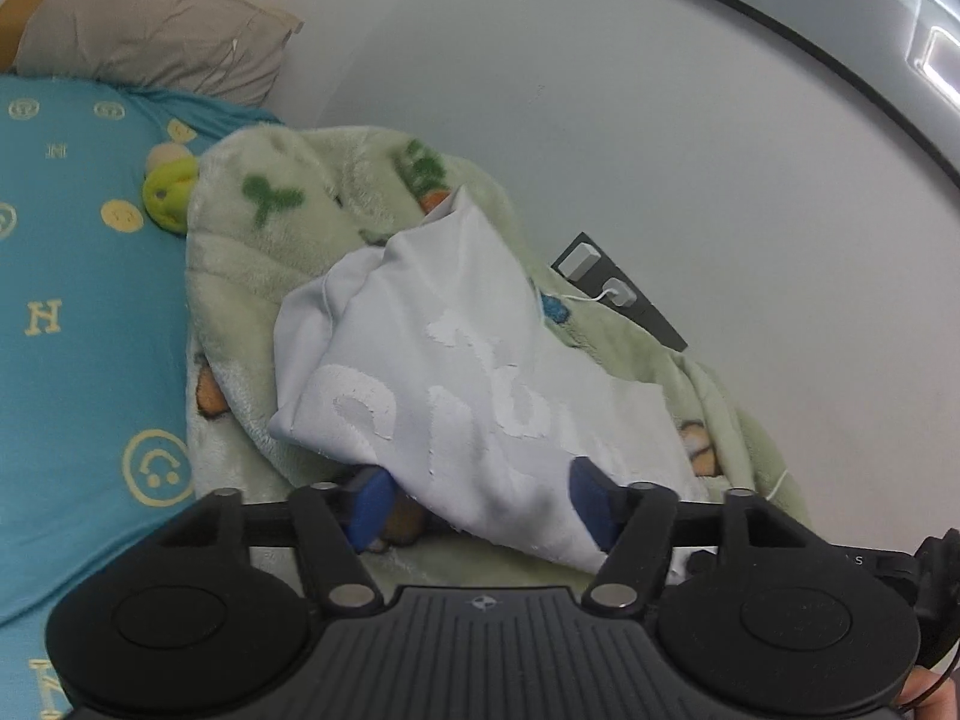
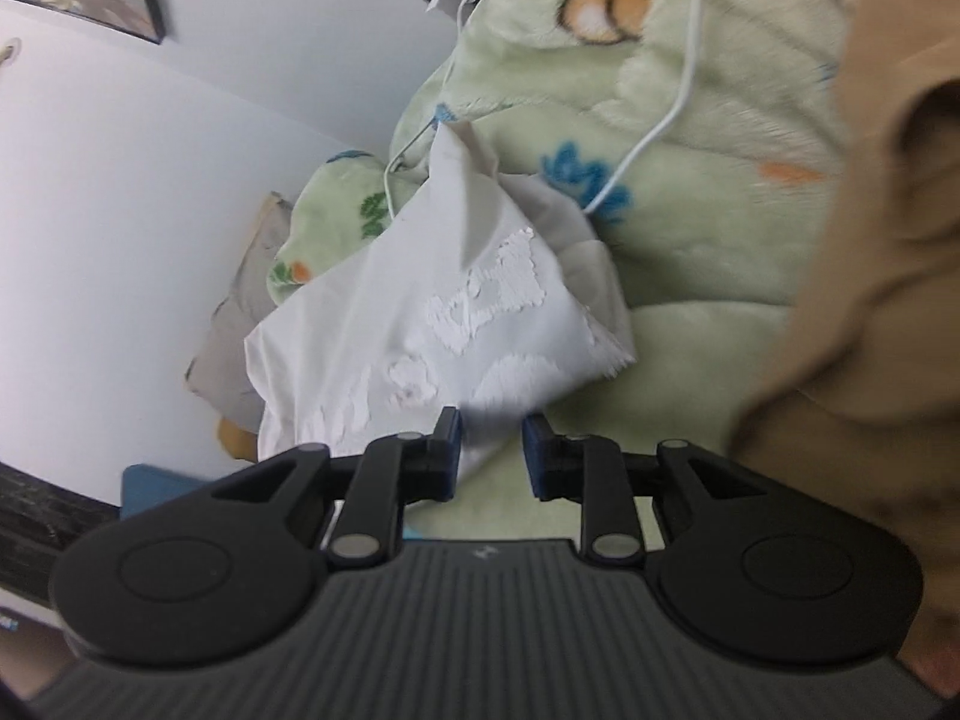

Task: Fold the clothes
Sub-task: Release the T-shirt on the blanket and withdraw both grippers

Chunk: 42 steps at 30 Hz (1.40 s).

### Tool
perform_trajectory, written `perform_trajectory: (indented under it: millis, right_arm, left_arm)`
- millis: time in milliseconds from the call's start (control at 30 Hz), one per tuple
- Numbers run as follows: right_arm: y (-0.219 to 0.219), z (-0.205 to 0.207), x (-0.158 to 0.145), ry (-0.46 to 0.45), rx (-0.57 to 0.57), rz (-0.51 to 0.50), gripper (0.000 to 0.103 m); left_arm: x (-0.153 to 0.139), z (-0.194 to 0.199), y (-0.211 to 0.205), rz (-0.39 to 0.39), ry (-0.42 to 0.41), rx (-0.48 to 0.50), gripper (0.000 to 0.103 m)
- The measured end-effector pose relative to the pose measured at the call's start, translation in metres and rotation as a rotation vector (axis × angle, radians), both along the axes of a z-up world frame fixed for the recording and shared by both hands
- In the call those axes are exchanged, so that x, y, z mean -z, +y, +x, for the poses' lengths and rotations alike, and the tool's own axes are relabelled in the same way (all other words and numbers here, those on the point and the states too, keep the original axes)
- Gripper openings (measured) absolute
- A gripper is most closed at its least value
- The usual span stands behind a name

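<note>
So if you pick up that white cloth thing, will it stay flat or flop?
Probably flop. The white garment already lies crumpled in soft folds on the fuzzy green blanket, so it should droop from wherever it is pinched. It looks thin, likely light. Its raised lettering may stiffen that patch slightly.

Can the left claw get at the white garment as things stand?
Probably yes. The left claw stands open with the white garment's near edge draped between its fingers, lying on the green blanket; nothing blocks it.

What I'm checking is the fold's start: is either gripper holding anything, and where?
Nothing pinched: the left gripper stands open astride the white shirt; the right gripper is open at its edge.
</note>
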State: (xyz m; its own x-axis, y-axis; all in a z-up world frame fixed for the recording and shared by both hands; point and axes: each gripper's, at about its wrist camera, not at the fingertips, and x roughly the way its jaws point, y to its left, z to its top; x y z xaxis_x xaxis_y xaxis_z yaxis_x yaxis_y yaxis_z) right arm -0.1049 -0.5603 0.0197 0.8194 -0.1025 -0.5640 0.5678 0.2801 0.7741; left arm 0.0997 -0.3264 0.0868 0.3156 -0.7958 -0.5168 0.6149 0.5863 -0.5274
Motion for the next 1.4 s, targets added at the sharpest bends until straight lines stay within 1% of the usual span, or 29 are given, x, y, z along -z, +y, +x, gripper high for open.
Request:
perform_trajectory:
  millis: [33, 67, 133, 233, 267, 300, 333, 400, 433, 500, 533, 567, 667, 700, 833, 900, 1067, 1133, 1233, 1300, 1400]
  right_arm:
    - [0.002, -0.007, -0.007, -0.007, -0.008, -0.009, 0.026]
    - [0.006, -0.013, -0.014, -0.013, -0.022, -0.027, 0.026]
    - [0.016, -0.023, -0.032, -0.015, -0.043, -0.076, 0.026]
    - [0.033, -0.038, -0.060, -0.042, -0.072, -0.172, 0.026]
    - [0.037, -0.040, -0.069, -0.045, -0.084, -0.211, 0.026]
    - [0.046, -0.045, -0.078, -0.045, -0.098, -0.255, 0.028]
    - [0.054, -0.049, -0.086, -0.047, -0.113, -0.298, 0.030]
    - [0.072, -0.062, -0.098, -0.067, -0.138, -0.381, 0.048]
    - [0.081, -0.067, -0.102, -0.079, -0.145, -0.422, 0.054]
    - [0.098, -0.078, -0.109, -0.097, -0.139, -0.515, 0.075]
    - [0.106, -0.084, -0.112, -0.106, -0.136, -0.562, 0.079]
    - [0.115, -0.089, -0.114, -0.113, -0.127, -0.619, 0.085]
    - [0.144, -0.103, -0.118, -0.102, -0.097, -0.788, 0.083]
    - [0.151, -0.106, -0.117, -0.102, -0.089, -0.825, 0.083]
    - [0.175, -0.114, -0.108, -0.113, -0.085, -0.908, 0.083]
    - [0.189, -0.113, -0.102, -0.109, -0.090, -0.952, 0.083]
    - [0.217, -0.107, -0.091, -0.109, -0.079, -1.028, 0.083]
    - [0.227, -0.104, -0.086, -0.098, -0.067, -1.058, 0.083]
    - [0.240, -0.101, -0.078, -0.090, -0.055, -1.094, 0.083]
    - [0.247, -0.097, -0.074, -0.080, -0.048, -1.111, 0.083]
    - [0.254, -0.089, -0.066, -0.063, -0.036, -1.134, 0.083]
  left_arm:
    - [-0.012, -0.009, 0.005, 0.000, -0.035, -0.006, 0.084]
    - [-0.023, -0.018, 0.011, -0.008, -0.082, -0.013, 0.090]
    - [-0.049, -0.037, 0.023, -0.029, -0.158, -0.024, 0.096]
    - [-0.081, -0.066, 0.043, -0.032, -0.217, -0.029, 0.100]
    - [-0.090, -0.079, 0.050, -0.032, -0.247, -0.031, 0.103]
    - [-0.099, -0.092, 0.057, -0.031, -0.280, -0.033, 0.103]
    - [-0.106, -0.104, 0.065, -0.037, -0.311, -0.035, 0.103]
    - [-0.115, -0.127, 0.081, -0.058, -0.373, -0.044, 0.103]
    - [-0.119, -0.141, 0.090, -0.063, -0.405, -0.050, 0.103]
    - [-0.120, -0.161, 0.101, -0.052, -0.465, -0.053, 0.103]
    - [-0.120, -0.171, 0.107, -0.044, -0.495, -0.054, 0.103]
    - [-0.119, -0.180, 0.111, -0.035, -0.522, -0.058, 0.103]
    - [-0.116, -0.200, 0.124, -0.010, -0.586, -0.073, 0.103]
    - [-0.114, -0.205, 0.127, -0.009, -0.599, -0.080, 0.103]
    - [-0.107, -0.221, 0.140, -0.009, -0.647, -0.105, 0.103]
    - [-0.102, -0.227, 0.146, -0.016, -0.657, -0.112, 0.103]
    - [-0.087, -0.240, 0.158, -0.015, -0.679, -0.126, 0.103]
    - [-0.081, -0.242, 0.163, -0.001, -0.704, -0.159, 0.103]
    - [-0.069, -0.243, 0.170, -0.001, -0.723, -0.193, 0.103]
    - [-0.061, -0.241, 0.169, 0.005, -0.726, -0.200, 0.103]
    - [-0.050, -0.237, 0.168, 0.012, -0.709, -0.206, 0.102]
